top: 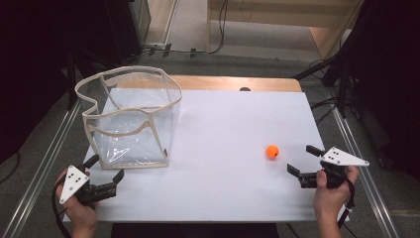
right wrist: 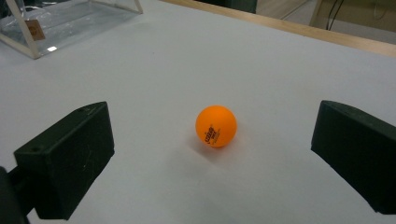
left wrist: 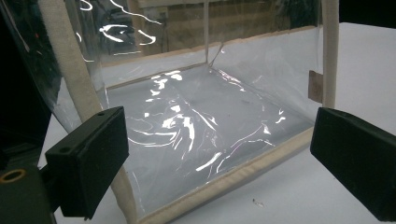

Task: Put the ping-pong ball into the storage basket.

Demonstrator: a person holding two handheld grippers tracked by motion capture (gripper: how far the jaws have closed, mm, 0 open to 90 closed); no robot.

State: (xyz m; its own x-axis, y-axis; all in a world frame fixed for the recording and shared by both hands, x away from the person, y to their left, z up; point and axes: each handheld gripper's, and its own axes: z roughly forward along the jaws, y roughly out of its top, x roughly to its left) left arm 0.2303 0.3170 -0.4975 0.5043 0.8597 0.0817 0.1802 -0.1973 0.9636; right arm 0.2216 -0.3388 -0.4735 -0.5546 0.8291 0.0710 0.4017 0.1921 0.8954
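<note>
Step in hand: approach, by my reading. The right gripper [top: 305, 166] is lined up on the orange ball [top: 272, 151]; nothing is held yet.
Right gripper state: jaws spread wide and empty; in the right gripper view the right gripper [right wrist: 212, 163] frames the ball [right wrist: 215, 126] between its two black jaws, with bare table on either side of it.
Ball position: lower right of the high view, on the white tabletop [top: 228, 148], just up and left of the right gripper, near but not touching. It sits free, well apart from the bag.
Left gripper state: the left gripper [top: 105, 167] has its jaws apart, gripping nothing, at the lower left of the high view.
Bag: a clear plastic bag [top: 131, 119] with cream trim stands open-topped at the upper left of the high view. In the left gripper view its near bottom edge [left wrist: 224, 179] lies between the open jaws, just ahead; contact cannot be told.
Next move, judged: push the right gripper forward until the ball is between the pads, then close gently, since a round light ball may roll or squirt away.
Likely goal: ball into the bag, left gripper steadying it.
</note>
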